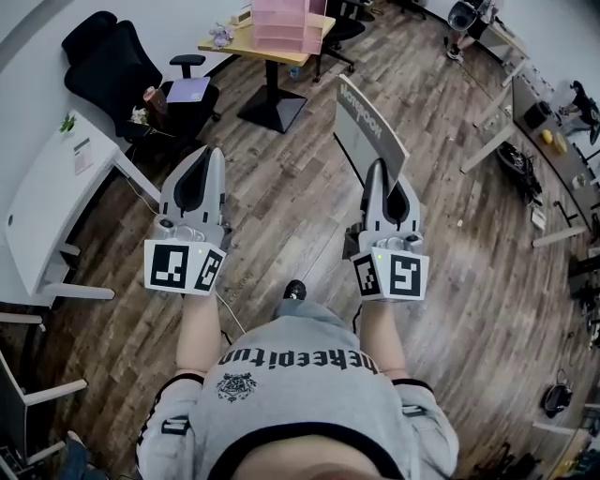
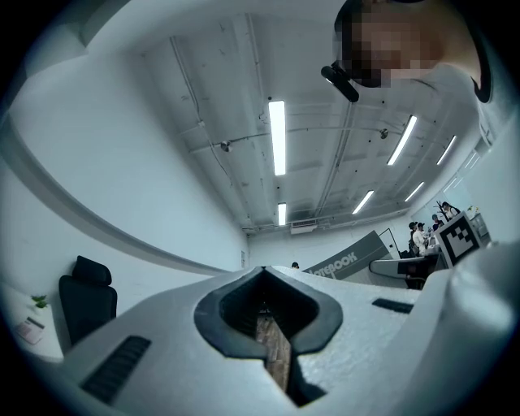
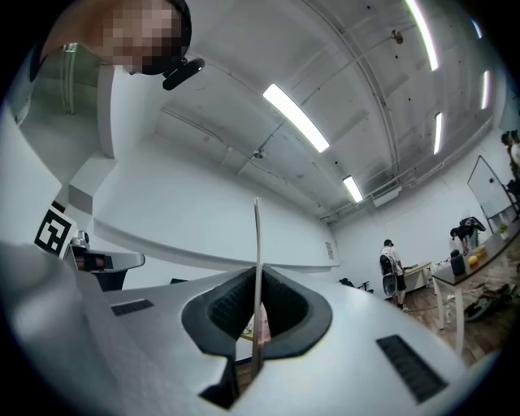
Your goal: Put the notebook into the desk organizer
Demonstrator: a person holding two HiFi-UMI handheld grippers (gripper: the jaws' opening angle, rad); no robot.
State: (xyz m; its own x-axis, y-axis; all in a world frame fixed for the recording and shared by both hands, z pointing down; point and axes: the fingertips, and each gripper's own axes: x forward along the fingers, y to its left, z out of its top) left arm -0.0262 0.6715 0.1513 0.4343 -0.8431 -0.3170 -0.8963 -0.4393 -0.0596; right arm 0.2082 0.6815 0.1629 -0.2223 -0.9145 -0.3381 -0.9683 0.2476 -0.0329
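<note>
My right gripper (image 1: 378,171) is shut on the lower edge of a grey notebook (image 1: 369,120), which stands upright above the wooden floor. In the right gripper view the notebook (image 3: 257,244) shows edge-on as a thin strip rising from between the closed jaws of the right gripper (image 3: 258,276). My left gripper (image 1: 199,159) is held level beside it, shut, with nothing in it. The left gripper view shows the left gripper (image 2: 264,276) with only a narrow slit between the jaws, and the notebook (image 2: 345,264) off to the right. A pink desk organizer (image 1: 281,23) stands on a wooden table (image 1: 232,43) far ahead.
A black office chair (image 1: 112,66) with a purple item (image 1: 188,90) on a seat beside it stands at the upper left. A white desk (image 1: 56,197) lies at the left. More desks (image 1: 553,141) with clutter line the right side. People stand at the far right (image 3: 392,272).
</note>
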